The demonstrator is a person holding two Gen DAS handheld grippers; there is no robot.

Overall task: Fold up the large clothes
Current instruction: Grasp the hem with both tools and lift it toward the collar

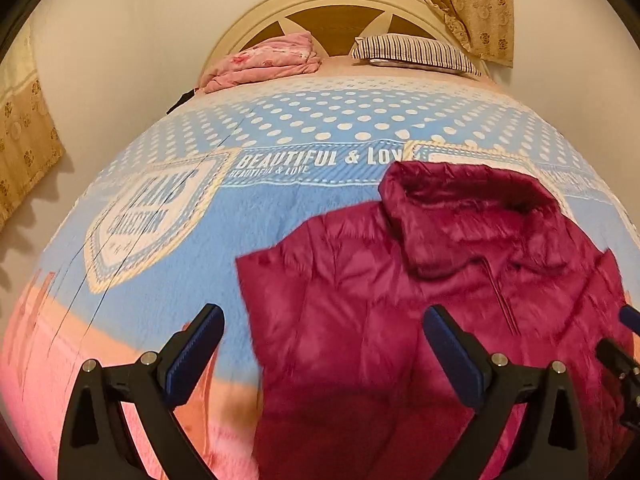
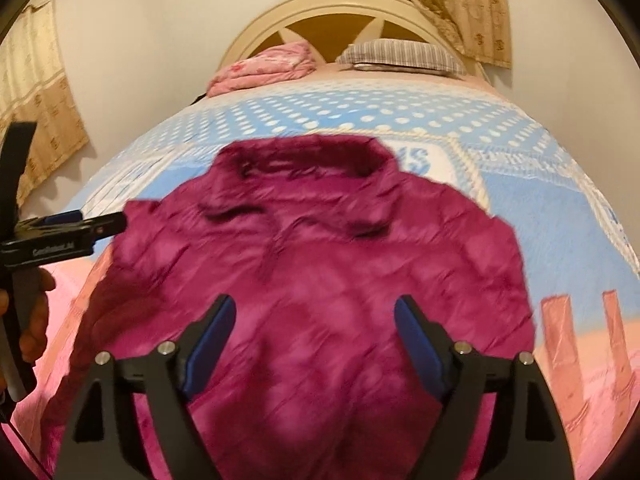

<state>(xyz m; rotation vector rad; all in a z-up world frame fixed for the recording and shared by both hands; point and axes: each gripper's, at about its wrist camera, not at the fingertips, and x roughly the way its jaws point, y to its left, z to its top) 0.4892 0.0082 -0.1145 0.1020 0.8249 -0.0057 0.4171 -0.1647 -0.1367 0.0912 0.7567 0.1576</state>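
A magenta puffer jacket (image 1: 420,300) with a hood lies spread flat on the bed, hood toward the headboard; it also fills the middle of the right wrist view (image 2: 320,272). My left gripper (image 1: 324,316) is open and empty, held above the jacket's left edge. My right gripper (image 2: 314,308) is open and empty above the jacket's lower middle. The left gripper also shows from the side at the jacket's left shoulder in the right wrist view (image 2: 100,224). Part of the right gripper shows at the right edge of the left wrist view (image 1: 624,344).
The bed has a blue, white-dotted blanket (image 1: 280,208) with pink borders. A folded pink quilt (image 1: 264,60) and a striped pillow (image 1: 416,54) lie by the cream headboard (image 1: 332,0). Beige curtains (image 1: 460,4) hang on the walls.
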